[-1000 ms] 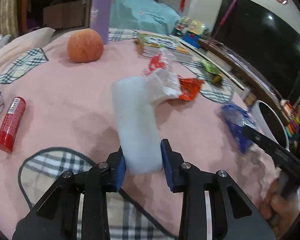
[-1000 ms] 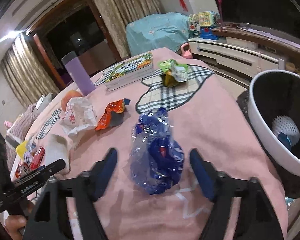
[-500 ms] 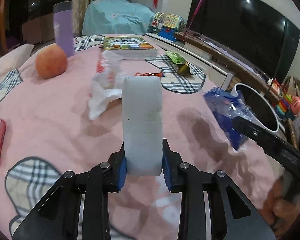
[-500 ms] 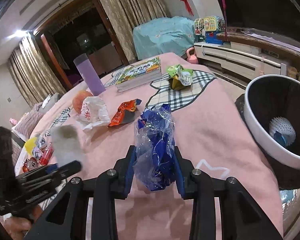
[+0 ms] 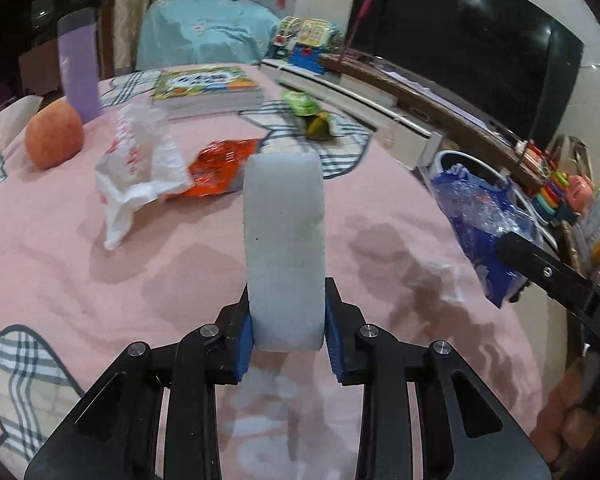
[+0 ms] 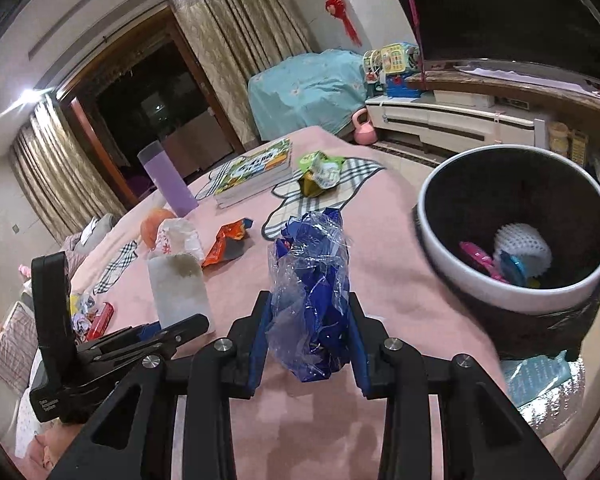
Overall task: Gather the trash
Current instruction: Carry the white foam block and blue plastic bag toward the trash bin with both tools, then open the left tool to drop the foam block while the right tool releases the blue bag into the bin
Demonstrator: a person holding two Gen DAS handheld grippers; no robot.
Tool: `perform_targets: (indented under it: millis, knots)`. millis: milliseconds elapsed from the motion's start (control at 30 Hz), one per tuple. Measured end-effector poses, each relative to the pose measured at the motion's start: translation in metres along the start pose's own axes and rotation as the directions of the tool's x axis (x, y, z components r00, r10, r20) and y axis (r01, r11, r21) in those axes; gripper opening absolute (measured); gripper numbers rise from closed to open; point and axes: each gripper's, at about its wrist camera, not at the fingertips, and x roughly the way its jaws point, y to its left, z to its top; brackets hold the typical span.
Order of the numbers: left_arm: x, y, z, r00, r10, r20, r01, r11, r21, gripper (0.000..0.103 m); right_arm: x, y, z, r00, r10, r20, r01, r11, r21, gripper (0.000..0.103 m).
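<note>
Home living room: big TV [image 5: 472,40] on low media console [image 6: 452,120], window curtains [image 6: 236,36], kids' toys [image 5: 308,40], pink-clothed desk [image 5: 180,248].

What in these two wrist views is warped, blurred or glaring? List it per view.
Left wrist view: fisheye bends the TV and cabinet; lamp glare spots on the screen; soft shadows on the pink cloth; the green wrapper is smeared. Right wrist view: dark vignette corners, two ceiling lights flare, the bin edge is slightly blurred.

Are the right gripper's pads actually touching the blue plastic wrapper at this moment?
Touching. The right wrist view shows the right gripper with both blue pads pressed against the sides of the crumpled blue plastic wrapper, which hangs clamped between them.
</note>
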Motion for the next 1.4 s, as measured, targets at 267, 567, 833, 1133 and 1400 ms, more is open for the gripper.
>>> perform_targets:
  millis: [267,567,833,1133,1400]
  knots:
    - [0.003,-0.042,0.009,0.998,-0.059,-0.025,0.060,0.997,0.054,0.028,-0.022,-0.025,0.006,0.998,-0.040,0.042,0.038,0.999,0.032,0.035]
    - [0.009,-0.088,0.023,0.993,-0.111,-0.041,0.115,0.985,0.127,0.028,-0.050,-0.064,0.013,0.991,-0.105,0.083,0.098,0.992,0.083,0.036]
    - [0.017,-0.121,0.034,0.988,-0.143,-0.055,0.151,0.971,0.183,0.028,-0.065,-0.091,0.020,0.984,-0.148,0.100,0.137,0.985,0.108,0.036]
    - [0.026,-0.142,0.042,0.987,-0.149,-0.067,0.160,0.964,0.214,0.028,-0.069,-0.105,0.020,0.982,-0.162,0.099,0.149,0.981,0.128,0.036]
    - [0.031,-0.158,0.050,0.986,-0.153,-0.068,0.165,0.956,0.242,0.028,-0.068,-0.113,0.025,0.980,-0.170,0.100,0.156,0.978,0.139,0.037]
